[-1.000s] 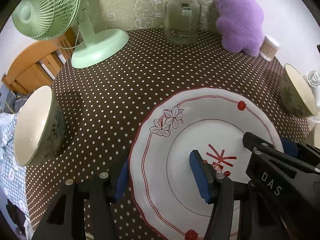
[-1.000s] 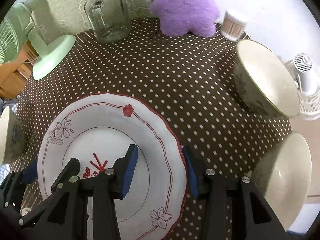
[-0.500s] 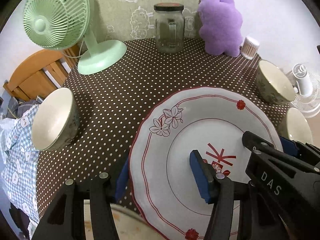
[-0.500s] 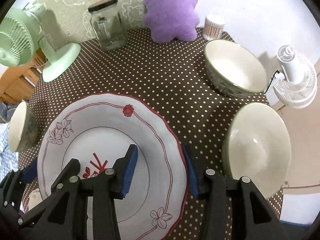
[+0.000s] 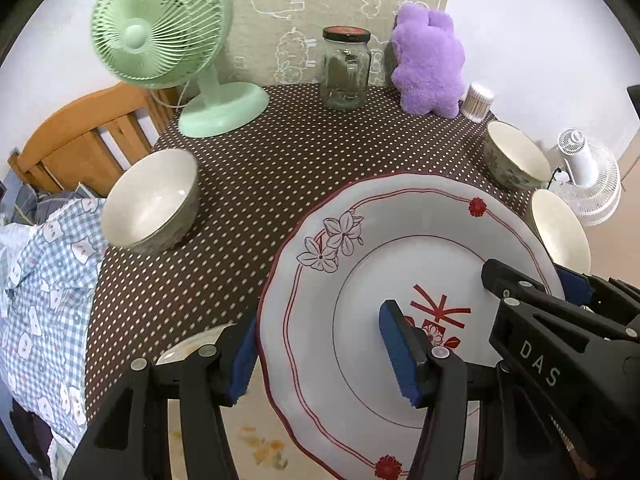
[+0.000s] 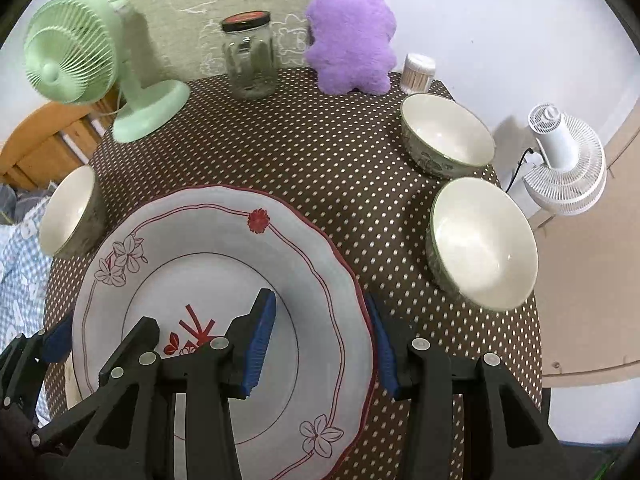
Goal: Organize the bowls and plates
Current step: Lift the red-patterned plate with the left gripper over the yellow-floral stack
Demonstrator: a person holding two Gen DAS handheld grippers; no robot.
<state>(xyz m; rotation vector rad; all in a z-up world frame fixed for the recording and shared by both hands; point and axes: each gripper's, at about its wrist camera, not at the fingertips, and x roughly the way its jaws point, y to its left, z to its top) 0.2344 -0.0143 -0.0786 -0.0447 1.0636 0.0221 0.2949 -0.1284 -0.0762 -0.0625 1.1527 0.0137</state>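
Observation:
A large white plate [image 5: 400,248] [image 6: 208,240] with red trim and flower prints hangs above the dotted table. My left gripper [image 5: 320,360] [image 6: 96,336] is shut on its left rim, one blue pad above and one below. On the opposite rim my right gripper [image 6: 320,340] [image 5: 536,284] is shut the same way. Three cream bowls stand on the table: a left bowl [image 5: 152,200] [image 6: 68,208], a far right bowl [image 6: 448,136] [image 5: 516,156] and a near right bowl [image 6: 484,240] [image 5: 560,232]. Under the held plate lies a soiled second plate [image 5: 188,348], mostly hidden.
Along the table's back stand a green fan [image 5: 160,28], a glass jar [image 5: 346,68], a purple plush toy [image 5: 428,60] and a cotton swab pot [image 5: 478,102]. A white fan [image 6: 564,160] sits off the right edge. A wooden chair [image 5: 80,136] and checked cloth [image 5: 44,280] lie left.
Both grippers have risen and drawn back with the plate held between them. More of the table and the bowls shows now, and the soiled plate beneath has come into sight.

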